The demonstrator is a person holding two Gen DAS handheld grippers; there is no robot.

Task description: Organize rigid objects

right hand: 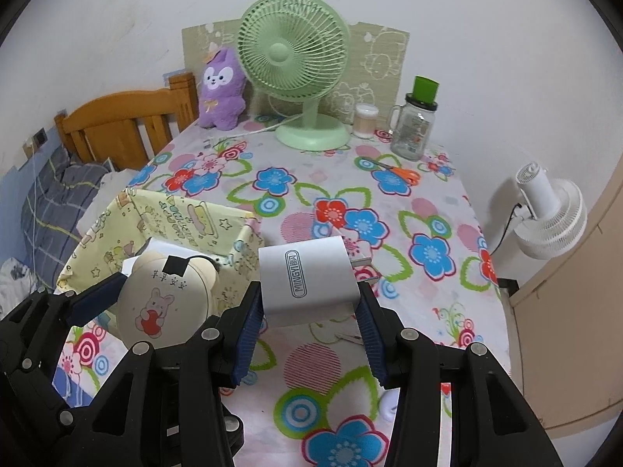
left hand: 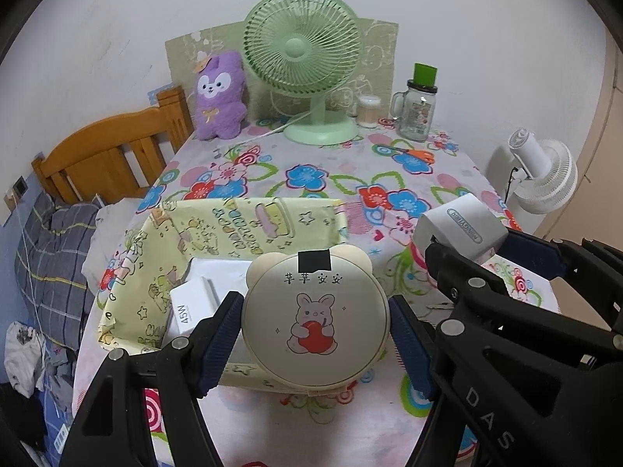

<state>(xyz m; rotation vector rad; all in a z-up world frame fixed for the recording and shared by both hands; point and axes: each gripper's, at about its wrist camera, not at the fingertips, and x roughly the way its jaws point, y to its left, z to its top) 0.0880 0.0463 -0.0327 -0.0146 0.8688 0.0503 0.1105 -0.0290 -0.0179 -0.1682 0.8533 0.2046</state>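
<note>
Over the near edge of the yellow box (left hand: pixel 249 225), the left gripper (left hand: pixel 315 327) clamps the round bunny case (left hand: pixel 315 319) between its pads. Just right of the box, the right gripper (right hand: pixel 309 325) pinches the white charger (right hand: pixel 307 278), prongs pointing away from the box.

Left gripper (left hand: pixel 314 344), right gripper (right hand: pixel 309 329): black linkage frames, silver screws, ribbed navy pads, grey "DAS" lettering lower right.

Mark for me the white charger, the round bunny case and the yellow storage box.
white charger (right hand: pixel 307 280), right wrist view, on its printed front face.
round bunny case (left hand: pixel 315 319), left wrist view, on the rabbit picture on its lid.
yellow storage box (left hand: pixel 241 225), left wrist view, on its far inner wall.
</note>
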